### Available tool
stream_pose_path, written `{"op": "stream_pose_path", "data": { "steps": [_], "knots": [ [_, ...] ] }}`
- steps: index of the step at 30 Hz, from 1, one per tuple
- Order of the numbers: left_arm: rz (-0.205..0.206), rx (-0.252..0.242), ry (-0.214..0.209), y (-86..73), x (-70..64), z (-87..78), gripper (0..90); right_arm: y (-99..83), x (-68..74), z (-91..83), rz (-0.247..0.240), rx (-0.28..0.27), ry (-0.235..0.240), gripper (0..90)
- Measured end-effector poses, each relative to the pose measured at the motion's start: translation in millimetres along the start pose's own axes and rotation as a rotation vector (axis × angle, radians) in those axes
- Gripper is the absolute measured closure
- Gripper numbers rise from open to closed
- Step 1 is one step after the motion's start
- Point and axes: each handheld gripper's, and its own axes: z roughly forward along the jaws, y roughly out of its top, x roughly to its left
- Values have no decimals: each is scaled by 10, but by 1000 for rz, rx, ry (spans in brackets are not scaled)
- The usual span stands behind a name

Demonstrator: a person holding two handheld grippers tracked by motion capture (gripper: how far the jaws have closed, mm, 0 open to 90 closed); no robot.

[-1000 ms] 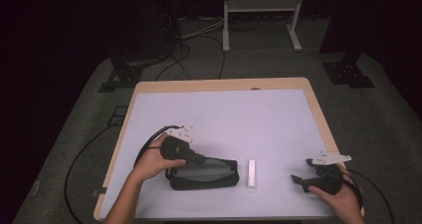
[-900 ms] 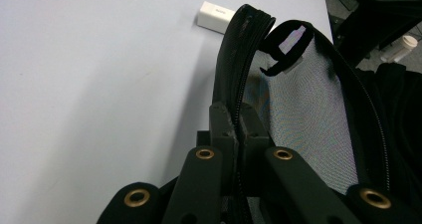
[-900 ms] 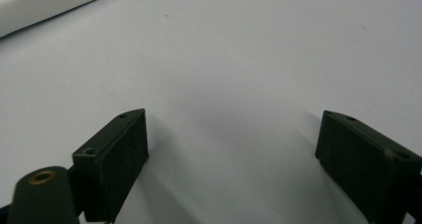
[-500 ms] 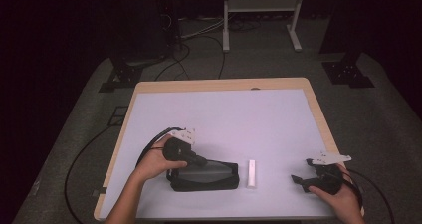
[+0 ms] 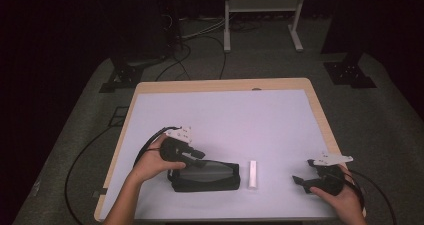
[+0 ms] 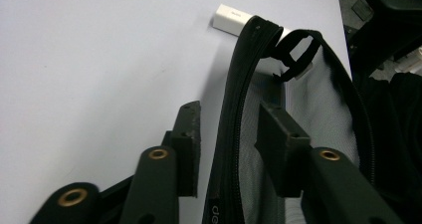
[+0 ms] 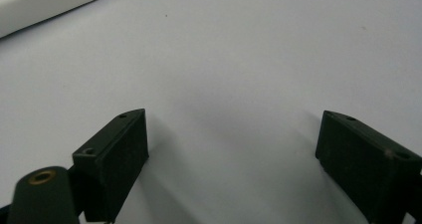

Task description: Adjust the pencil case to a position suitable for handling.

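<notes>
Left gripper (image 5: 192, 157): we straddle the pouch's (image 5: 206, 176) zipper edge (image 6: 239, 114), jaws narrow but not yet closed on it; we should close squarely on the seam, not the mesh.
Pouch: lies at the table's (image 5: 220, 110) near edge, just left of the white bar (image 5: 253, 173).
Right gripper (image 5: 306, 179): jaws wide, empty, resting near the right edge.
Change: the left gripper has crept slightly toward the pouch; the right has stayed put.
</notes>
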Motion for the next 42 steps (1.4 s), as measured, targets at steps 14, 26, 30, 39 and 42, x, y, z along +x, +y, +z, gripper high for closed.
{"op": "stream_pose_path", "data": {
  "steps": [14, 26, 30, 39, 42],
  "knots": [
    [-57, -58, 161, -8, -91, -245, 307, 0, 2, -1, 2, 1, 0, 123],
    [-126, -114, 278, -187, -134, -525, 236, 0, 1, 0, 1, 0, 0, 123],
    [-152, -123, 309, -275, -147, -597, 219, 0, 1, 0, 1, 0, 0, 123],
    [-209, -128, 395, -482, -239, -741, 204, 0, 1, 0, 1, 0, 0, 123],
    [-226, -124, 416, -558, -279, -763, 202, 0, 2, 0, 0, 1, -1, 123]
  ]
}}
